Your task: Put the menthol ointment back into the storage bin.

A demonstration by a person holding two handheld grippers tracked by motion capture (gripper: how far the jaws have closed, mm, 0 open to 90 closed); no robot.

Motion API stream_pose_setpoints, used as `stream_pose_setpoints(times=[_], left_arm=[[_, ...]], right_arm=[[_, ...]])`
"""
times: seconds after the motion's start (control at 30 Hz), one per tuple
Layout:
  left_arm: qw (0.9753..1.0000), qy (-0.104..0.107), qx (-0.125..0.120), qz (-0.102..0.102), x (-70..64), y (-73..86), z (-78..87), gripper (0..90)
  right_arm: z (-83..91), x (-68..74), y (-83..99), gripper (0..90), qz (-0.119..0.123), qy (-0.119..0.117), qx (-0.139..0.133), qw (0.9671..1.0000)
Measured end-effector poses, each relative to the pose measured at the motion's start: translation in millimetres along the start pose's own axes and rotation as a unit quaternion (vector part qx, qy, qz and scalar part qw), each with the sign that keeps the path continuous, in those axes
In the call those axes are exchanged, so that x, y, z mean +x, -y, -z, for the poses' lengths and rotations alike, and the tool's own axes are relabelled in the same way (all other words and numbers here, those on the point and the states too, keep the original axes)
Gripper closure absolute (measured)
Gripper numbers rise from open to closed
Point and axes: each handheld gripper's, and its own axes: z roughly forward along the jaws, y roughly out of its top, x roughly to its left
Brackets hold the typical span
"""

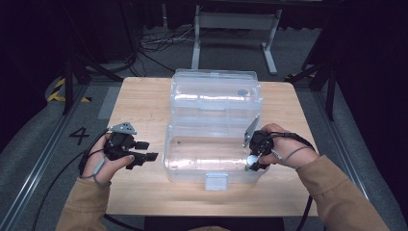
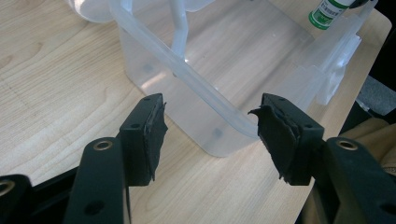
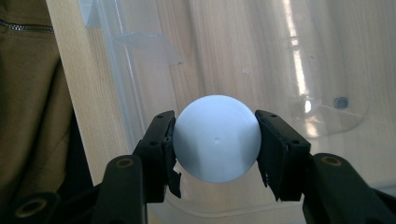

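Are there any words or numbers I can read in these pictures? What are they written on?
"4": a big dark number on the grey floor, left of the table.
Green and white label on the small bottle beyond the clear box, in the left gripper view: print too small and blurred to read.
White ball in the right claw: no writing.

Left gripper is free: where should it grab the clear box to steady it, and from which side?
Probably the near left corner of the clear box: clamp the left gripper over the raised rim there, coming from the left, one jaw inside and one outside. The lid is folded back, so the rim lies exposed, and the open jaws already face it.
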Motion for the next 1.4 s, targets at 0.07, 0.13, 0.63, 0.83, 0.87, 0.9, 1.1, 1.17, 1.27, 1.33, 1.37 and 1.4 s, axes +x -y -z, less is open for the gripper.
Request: stream_pose_setpoints(times=[0.07,0.13,0.63,0.83,0.87,0.9,1.1,1.17,1.27,1.33,1.37,1.4], left_arm=[[1.0000,0.001,0.001,0.000,0.2,0.1,-0.1,42.1],[1.0000,0.001,0.001,0.000,0.4,0.0,-0.3,42.1],[1.0000,0.000,0.002,0.002,1.8,1.0,-0.3,41.2],[1.0000,0.000,0.001,0.002,2.4,1.1,-0.3,41.2],[1.0000,-0.001,0.001,0.001,2.6,1.2,-0.4,41.2],[1.0000,0.000,0.001,0.003,2.4,1.3,-0.5,41.2],[1.0000,0.000,0.001,0.004,3.3,1.7,-0.7,41.2],[1.0000,0.000,0.002,0.004,3.4,1.8,-0.8,41.2],[1.0000,-0.001,0.002,0.002,3.8,1.7,-1.0,41.2],[1.0000,-0.002,0.002,0.001,4.0,1.7,-1.1,41.2],[1.0000,-0.001,0.002,0.002,4.0,1.8,-1.1,41.2],[1.0000,0.000,0.002,0.004,3.9,1.9,-1.3,41.2]], right_arm=[[-2.2,0.0,0.0,50.5,0.000,-0.002,0.002,1.0000],[-4.5,-0.2,0.1,50.5,0.000,-0.003,0.004,1.0000],[-13.9,-1.6,-2.0,50.4,0.000,-0.010,0.015,0.9998],[-16.5,-2.8,-3.1,50.5,0.005,-0.007,0.020,0.9998],[-17.2,-2.7,-3.3,50.5,0.001,-0.008,0.021,0.9998],[-18.1,-3.3,-3.2,50.5,0.004,-0.007,0.020,0.9998],[-23.0,-5.2,-3.7,50.5,0.002,-0.014,0.023,0.9996],[-24.7,-6.2,-3.8,50.4,0.004,-0.015,0.022,0.9996],[-26.1,-6.4,-3.9,50.5,0.002,-0.017,0.027,0.9995],[-28.2,-6.5,-4.0,50.5,0.001,-0.018,0.032,0.9993],[-28.2,-6.5,-4.0,50.5,0.001,-0.018,0.032,0.9993],[-28.8,-6.7,-4.1,50.4,0.001,-0.019,0.032,0.9993]])
